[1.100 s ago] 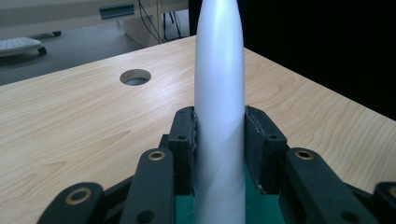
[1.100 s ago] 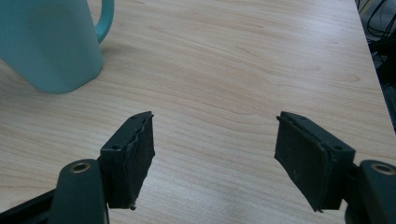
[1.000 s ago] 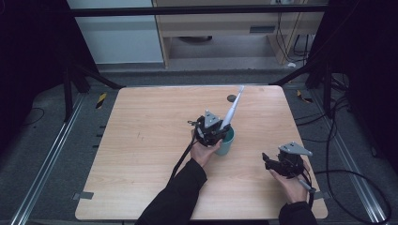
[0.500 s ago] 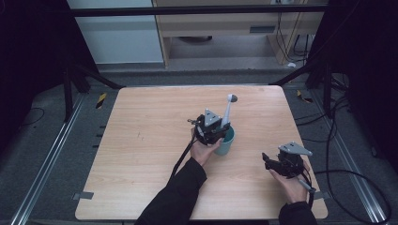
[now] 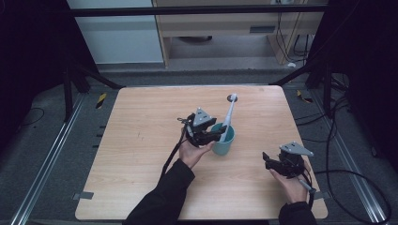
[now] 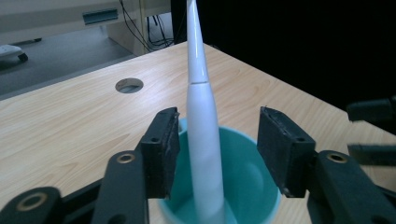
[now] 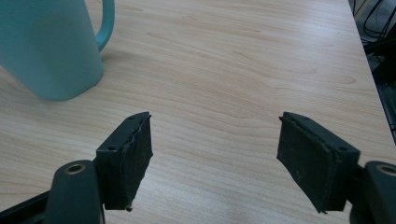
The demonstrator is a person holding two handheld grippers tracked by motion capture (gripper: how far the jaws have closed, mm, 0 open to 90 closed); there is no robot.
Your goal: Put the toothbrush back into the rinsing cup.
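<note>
Left tongs (image 6: 218, 151) just opened around toothbrush (image 6: 203, 140) (in teal mug (image 5: 222, 139)); right tongs (image 7: 212, 161) empty, wide.

Toothbrush (image 5: 228, 123) upright in cup (image 5: 222, 146), mid-table (image 5: 141, 154).

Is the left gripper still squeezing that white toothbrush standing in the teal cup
Apart on one side. In the left gripper view, the jaws have just been opening; one pad shows a clear gap to the white toothbrush in the teal cup; the other sits close.
</note>
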